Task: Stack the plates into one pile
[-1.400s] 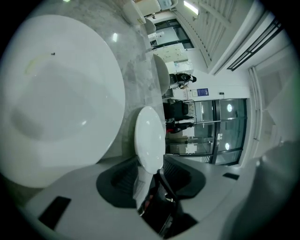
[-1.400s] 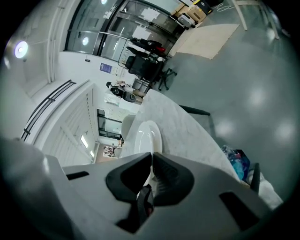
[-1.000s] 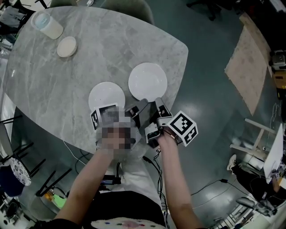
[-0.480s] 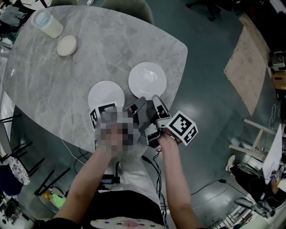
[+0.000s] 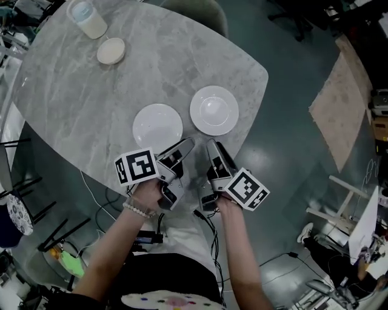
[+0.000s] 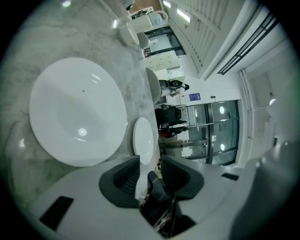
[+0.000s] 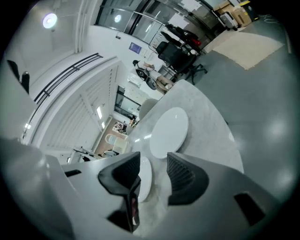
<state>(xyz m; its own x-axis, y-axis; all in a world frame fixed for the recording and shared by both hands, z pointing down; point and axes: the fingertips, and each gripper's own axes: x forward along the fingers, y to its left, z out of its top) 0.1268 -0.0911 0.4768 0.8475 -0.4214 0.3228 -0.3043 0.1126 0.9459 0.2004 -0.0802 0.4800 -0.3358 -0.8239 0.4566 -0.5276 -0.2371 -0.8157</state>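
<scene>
Marble table (image 5: 91, 85), plates unstacked: right plate (image 5: 213, 109) lies just beside left plate (image 5: 157, 126). Left gripper (image 5: 183, 145) and right gripper (image 5: 213, 146) hover near left plate, grasping nothing. Left's jaws are half-spread, right's have just been opening, presumably for a rim.

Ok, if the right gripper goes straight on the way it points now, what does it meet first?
Likely the right plate, lying just beyond the right gripper's open, empty jaws; depth is unclear.

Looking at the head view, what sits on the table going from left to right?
cup → small dish → left plate → right plate
</scene>
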